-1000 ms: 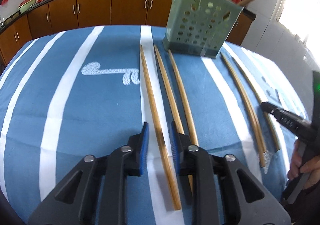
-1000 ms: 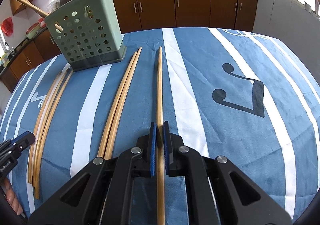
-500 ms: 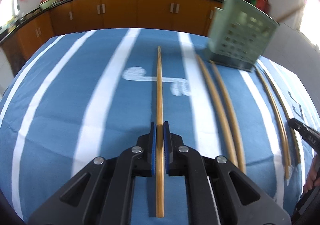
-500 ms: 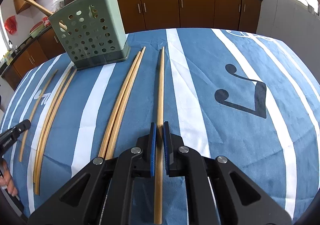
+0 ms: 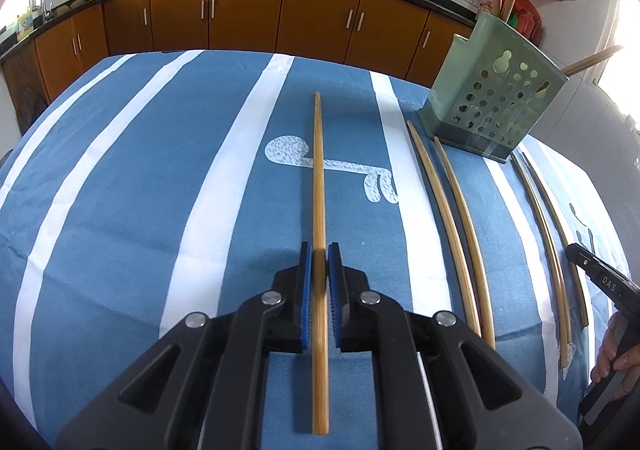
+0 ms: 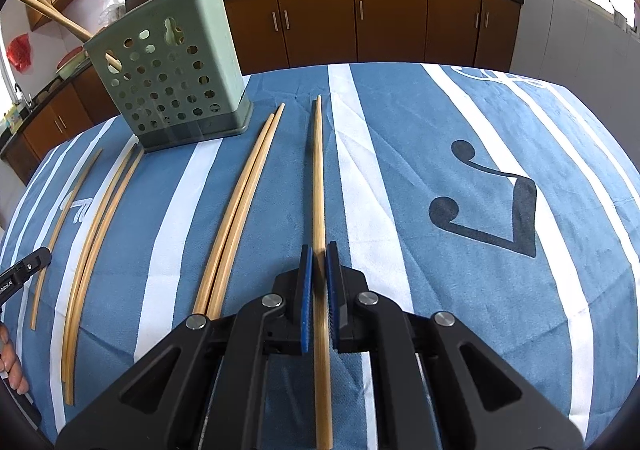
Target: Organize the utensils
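- Right, both of my grippers are clamped down: the left gripper [image 5: 319, 274] has one chopstick [image 5: 319, 186] pinched between its blue pads, running straight out ahead along the jaws.
- My right gripper [image 6: 317, 274] is closed just as tight on its own stick, the second chopstick [image 6: 318, 186], tip pointing away toward the cabinets.
- I judge the step in hand as carrying these two to the green holder [image 6: 172, 78], which stands on the striped cloth [image 6: 500, 138] over the bench, with a few sticks poking out of its top.
- To do it well, I want each tip swung up and over the rim before letting go, one hand at a time so the sticks don't cross.
- Loose pairs [image 6: 236, 206] lie on the cloth near the holder; I should lift clear and not drag across them.
- Grip sits near the thick end, so the long front may droop or pivot; slow wrists, I reckon.
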Available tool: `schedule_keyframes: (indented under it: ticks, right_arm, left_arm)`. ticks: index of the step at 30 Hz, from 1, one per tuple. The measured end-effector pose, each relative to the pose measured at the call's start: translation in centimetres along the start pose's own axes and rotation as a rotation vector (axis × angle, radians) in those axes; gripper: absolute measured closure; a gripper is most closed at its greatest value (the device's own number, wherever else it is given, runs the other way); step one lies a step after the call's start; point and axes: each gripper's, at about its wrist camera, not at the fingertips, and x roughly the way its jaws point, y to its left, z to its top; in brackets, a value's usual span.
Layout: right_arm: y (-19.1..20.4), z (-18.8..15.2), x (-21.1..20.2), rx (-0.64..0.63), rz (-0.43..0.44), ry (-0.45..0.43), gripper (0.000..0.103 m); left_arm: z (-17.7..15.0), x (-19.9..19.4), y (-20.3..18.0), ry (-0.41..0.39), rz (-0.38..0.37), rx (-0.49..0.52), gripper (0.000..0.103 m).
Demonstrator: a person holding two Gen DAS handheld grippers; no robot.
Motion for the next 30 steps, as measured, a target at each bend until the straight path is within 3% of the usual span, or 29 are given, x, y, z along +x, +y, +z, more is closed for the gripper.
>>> schedule_keyframes:
  ticks: [30]
  right_arm:
    - [-0.37, -0.07, -0.04, 0.015, 0.020, 0.000, 0.094]
  left_arm:
    - [-0.02, 0.03, 0.34, 0.000, -0.020, -0.019, 0.092]
